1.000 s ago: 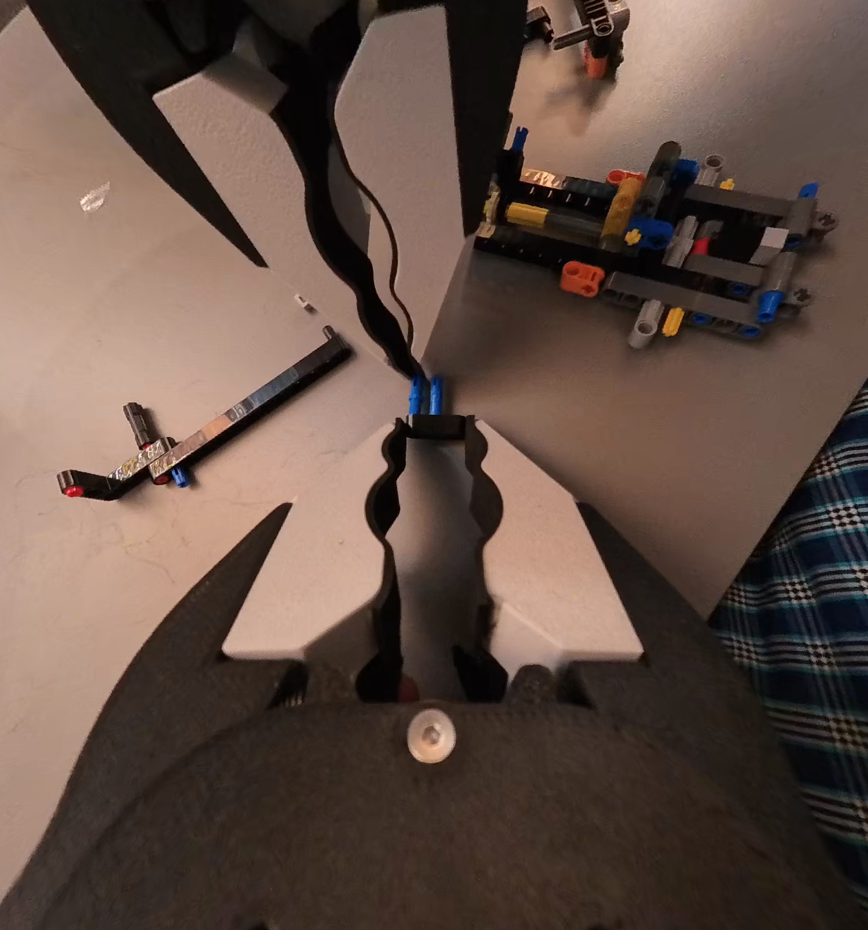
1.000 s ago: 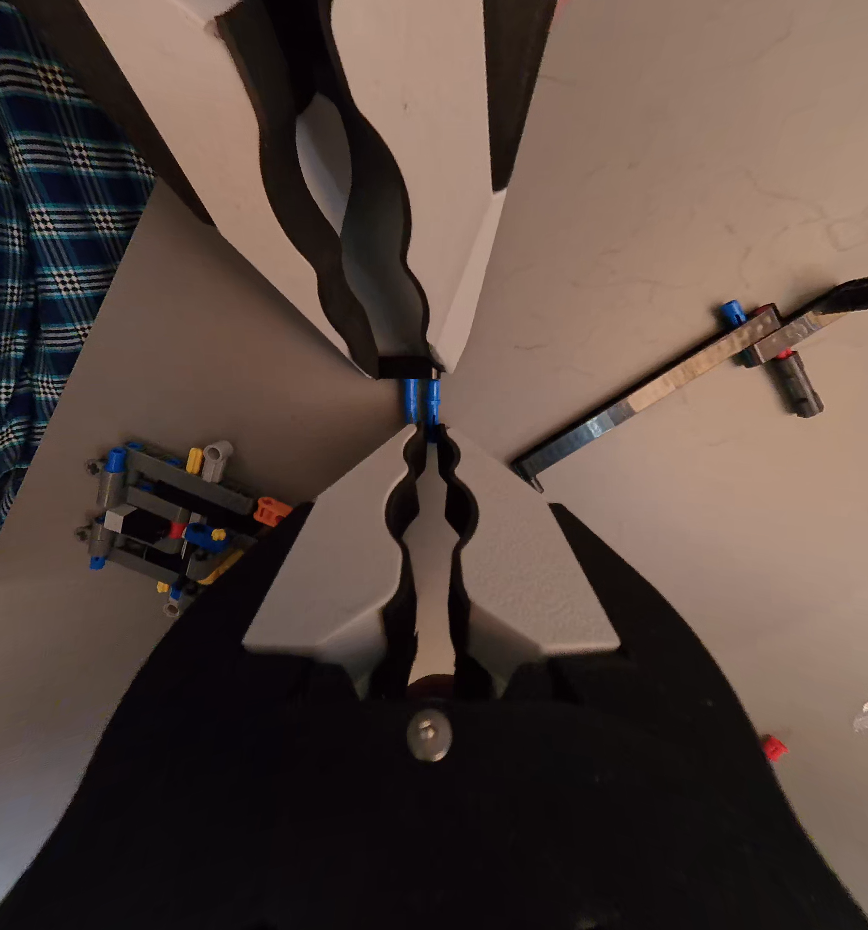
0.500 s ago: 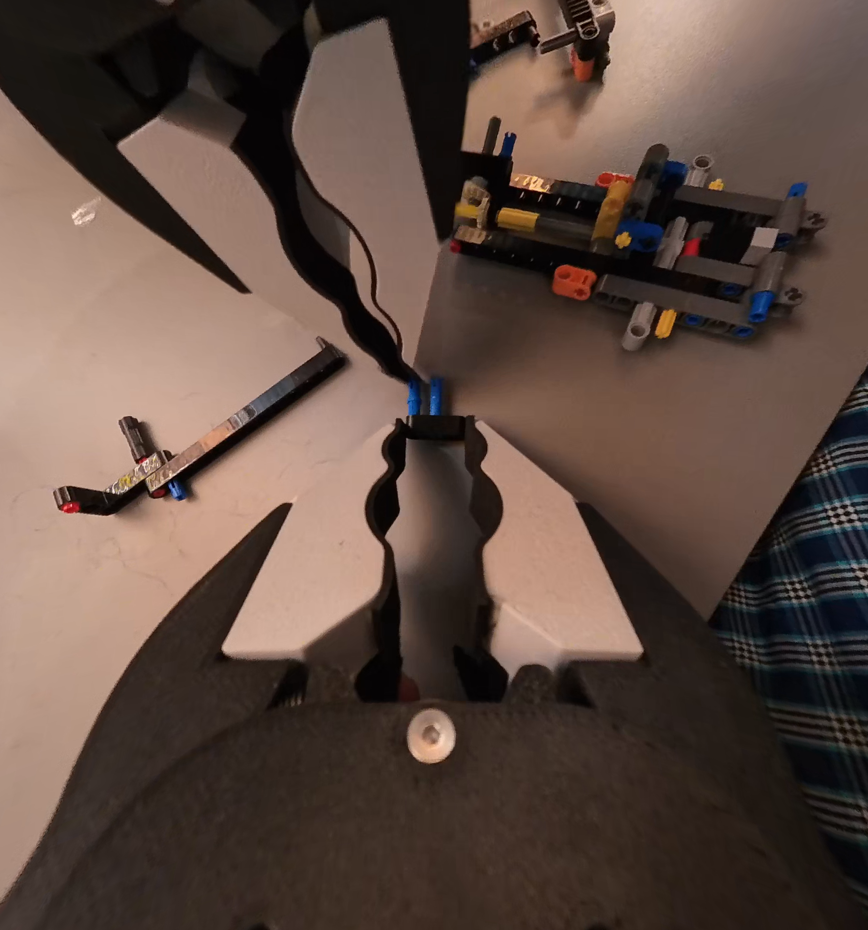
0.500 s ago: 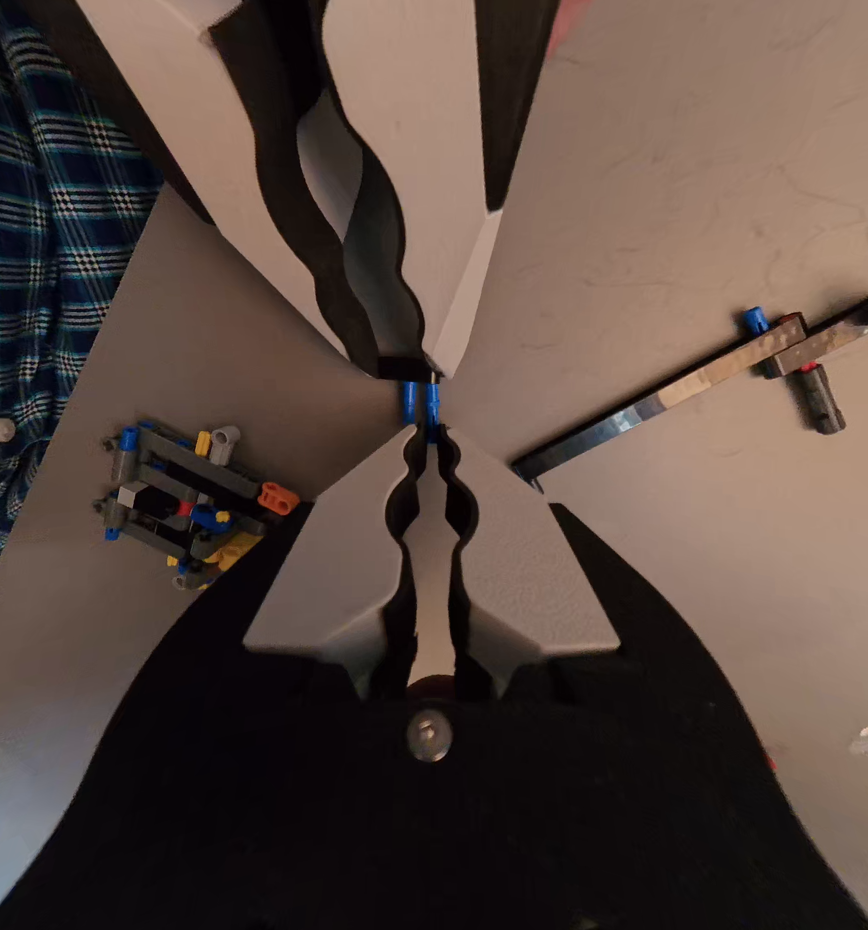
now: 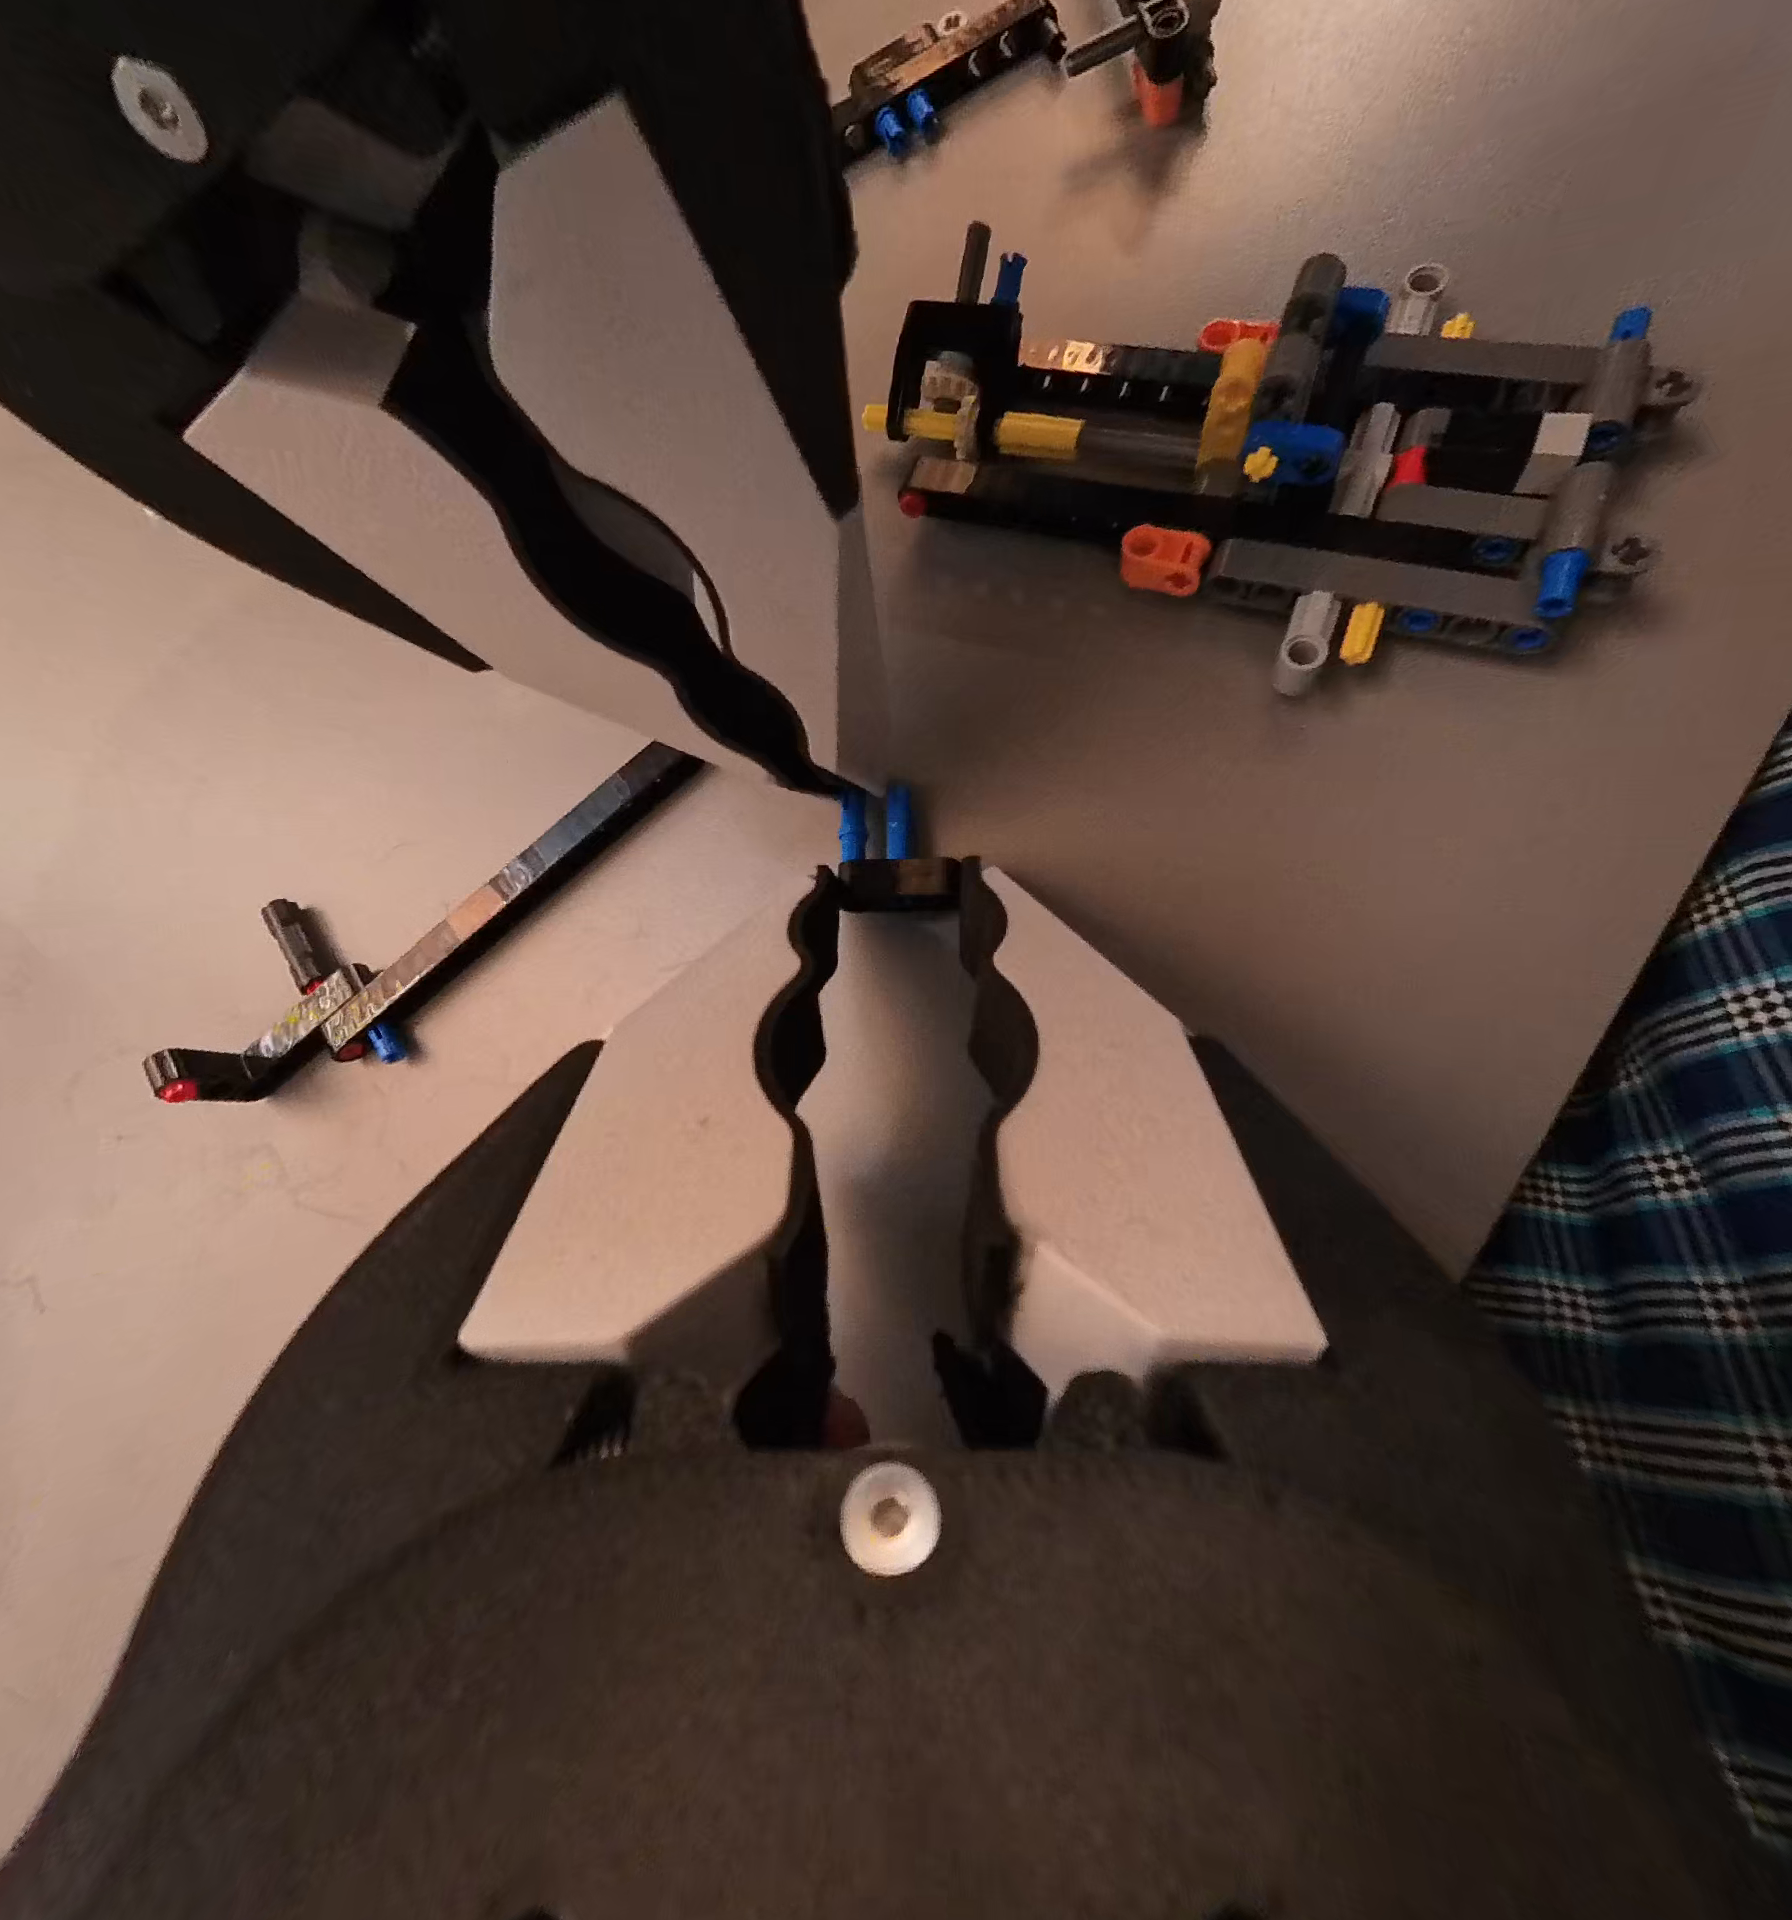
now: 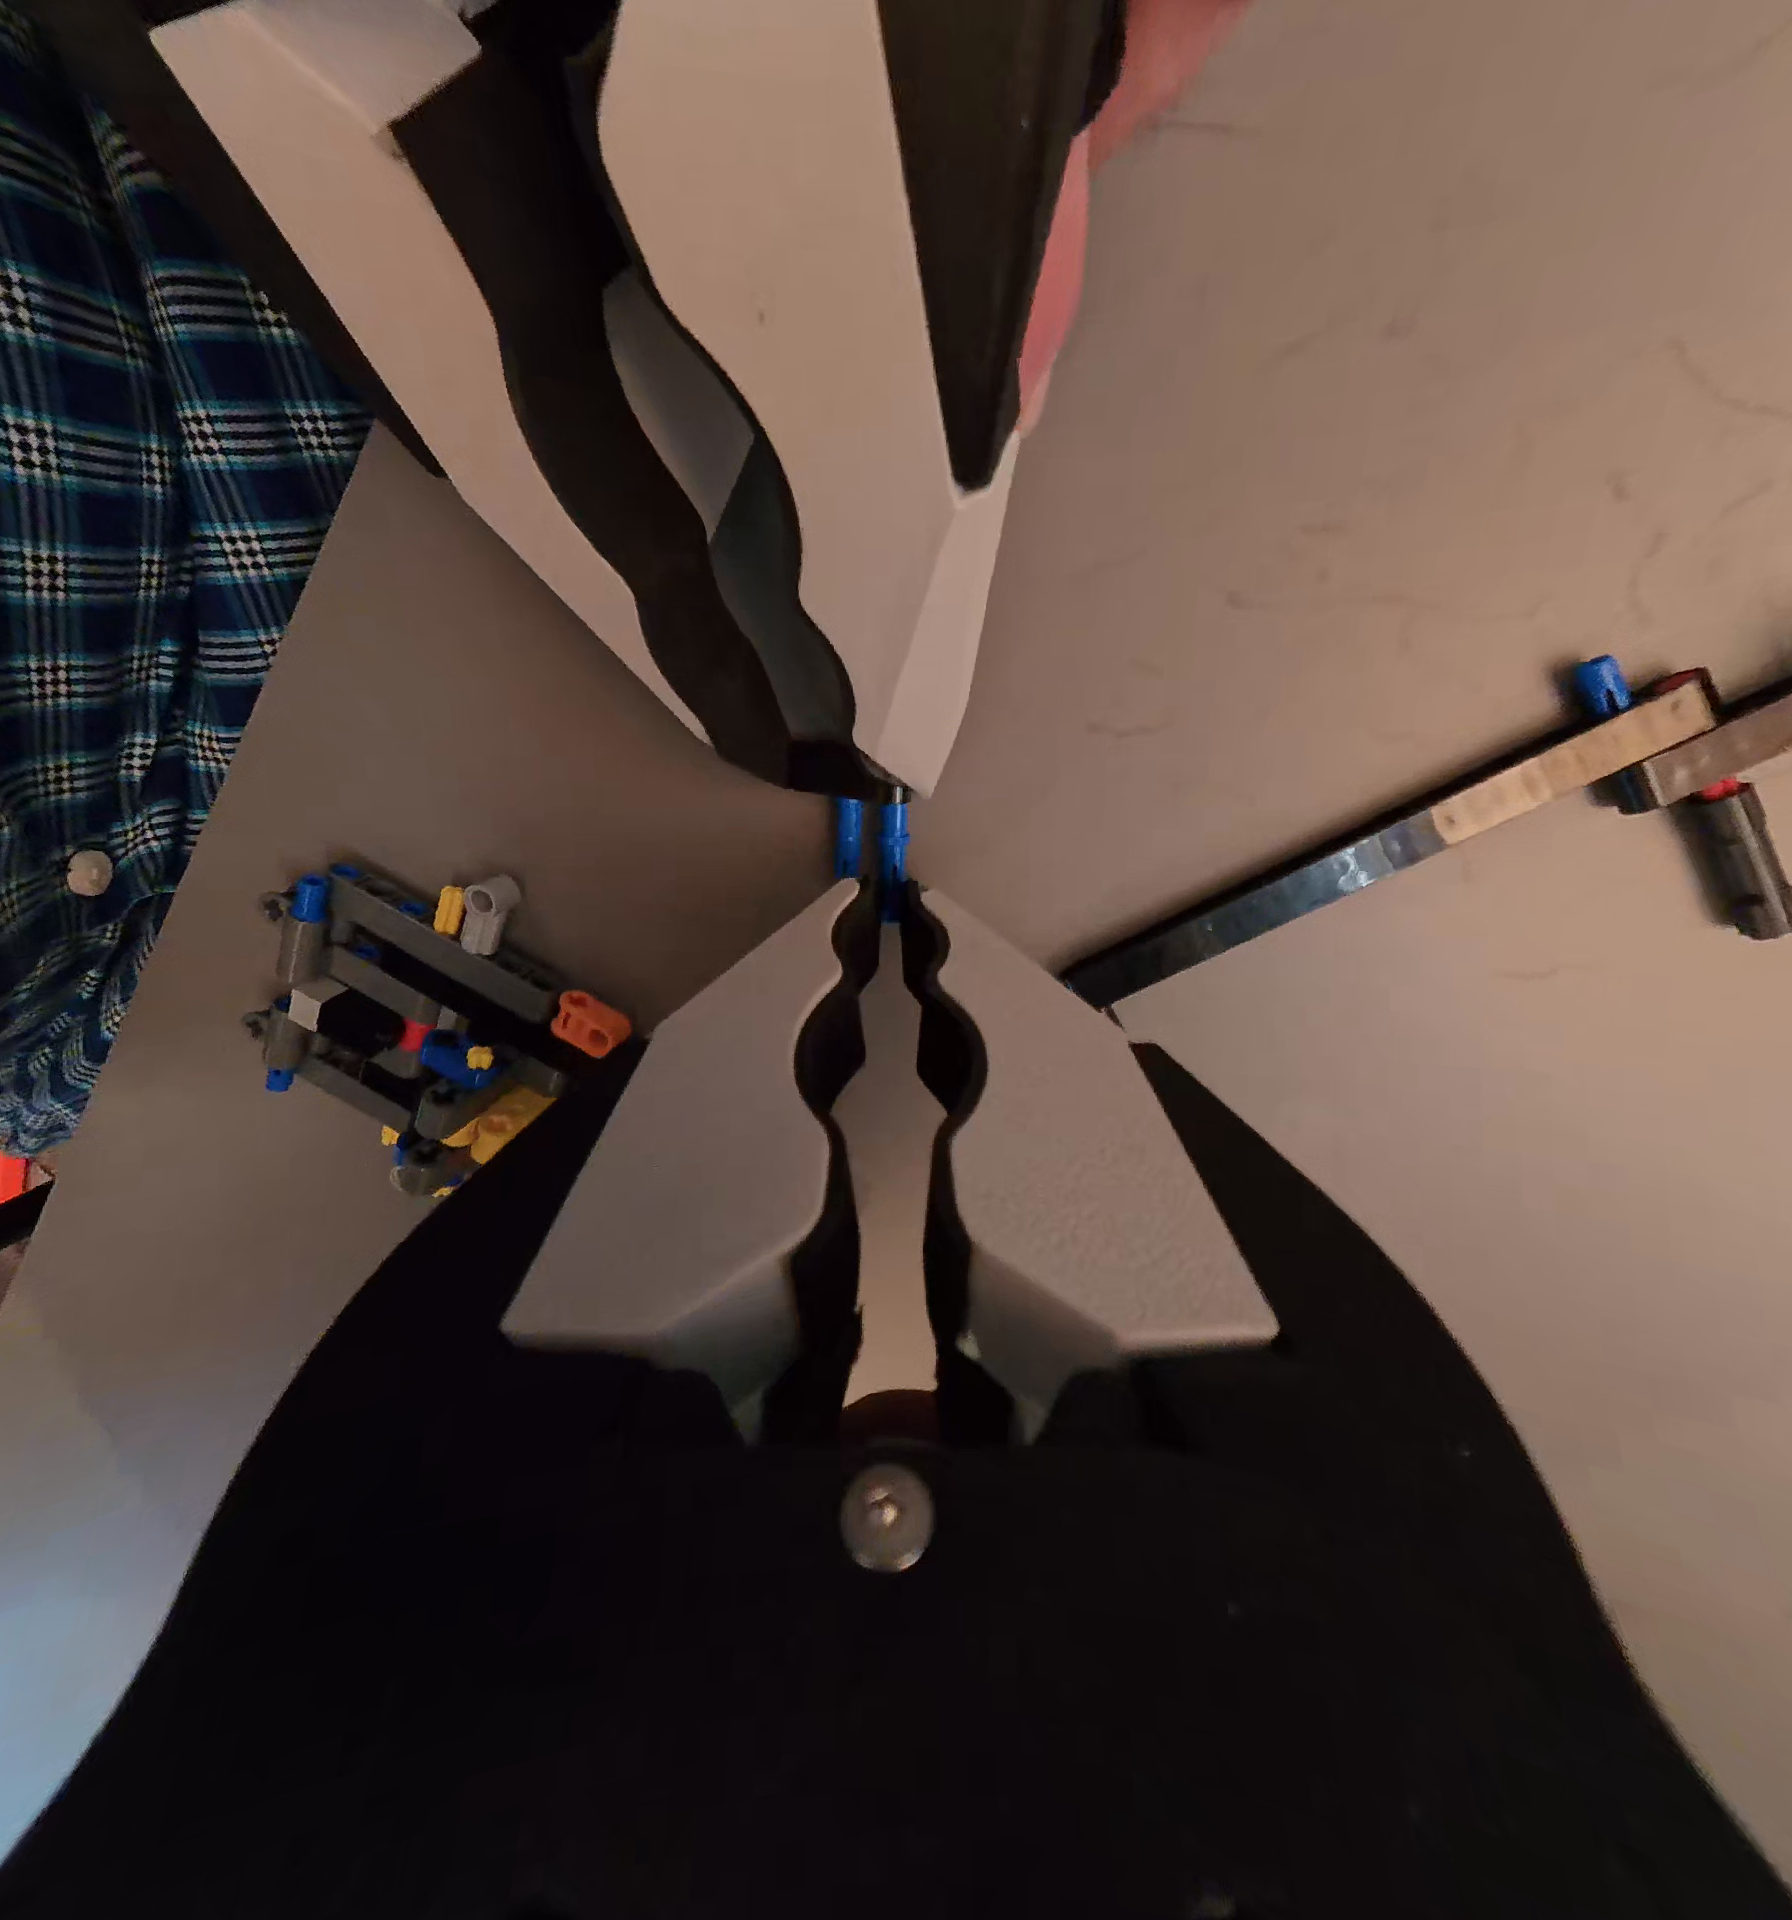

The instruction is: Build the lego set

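My left gripper [image 5: 897, 883] is shut on a small black lego piece [image 5: 897, 878] with two blue pins [image 5: 871, 821] sticking out of it, held above the table. My right gripper [image 6: 879, 899] meets it tip to tip and is shut on one of the blue pins [image 6: 892, 842]. In the left wrist view the right gripper [image 5: 819, 779] comes in from the upper left. In the right wrist view the left gripper [image 6: 830, 769] comes in from above. The partly built lego frame [image 5: 1266, 457] lies on the grey table; it also shows in the right wrist view [image 6: 424, 1029].
A long black beam with pins [image 5: 435, 956] lies on the table, also in the right wrist view [image 6: 1443, 821]. More loose parts [image 5: 933, 62] lie at the far edge. A person in a plaid shirt [image 5: 1702, 1143] stands past the table edge. Only a small space, under 4 cm, lies between the two pairs of fingers.
Both grippers stay joined at the blue pins. The right gripper's body has swung left in the left wrist view, and the table parts have shifted slightly in both views.
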Available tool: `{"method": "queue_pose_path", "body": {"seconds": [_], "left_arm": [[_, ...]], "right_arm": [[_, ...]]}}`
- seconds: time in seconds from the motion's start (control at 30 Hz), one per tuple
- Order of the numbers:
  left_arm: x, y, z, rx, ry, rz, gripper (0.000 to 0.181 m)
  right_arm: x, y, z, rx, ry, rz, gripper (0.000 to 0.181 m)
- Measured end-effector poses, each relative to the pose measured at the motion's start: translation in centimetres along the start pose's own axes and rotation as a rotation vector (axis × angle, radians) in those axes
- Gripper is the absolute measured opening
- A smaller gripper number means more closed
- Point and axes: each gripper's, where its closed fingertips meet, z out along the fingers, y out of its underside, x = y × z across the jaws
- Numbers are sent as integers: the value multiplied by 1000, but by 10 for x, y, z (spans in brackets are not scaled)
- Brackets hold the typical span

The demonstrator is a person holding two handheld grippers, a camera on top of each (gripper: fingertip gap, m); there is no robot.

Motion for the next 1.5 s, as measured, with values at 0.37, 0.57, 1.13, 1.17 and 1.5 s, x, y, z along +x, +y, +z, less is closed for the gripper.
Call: {"method": "queue_pose_path", "body": {"seconds": [0.37, 0.57, 1.13, 1.17, 1.5], "left_arm": [[1, 1, 0, 33, 62, -14, 22], [2, 2, -1, 26, 133, -68, 22], [3, 3, 0, 25, 179, -98, 22], [3, 3, 0, 25, 177, -96, 22], [3, 2, 1, 24, 163, -90, 22]], "right_arm": [[0, -2, 1, 14, 89, -57, 0], [1, -4, 1, 34, 159, -131, 0], [3, -11, 2, 173, 273, -136, 0], [3, -11, 2, 170, 279, -137, 0], [3, -13, 3, 207, 252, -33, 0]]}}
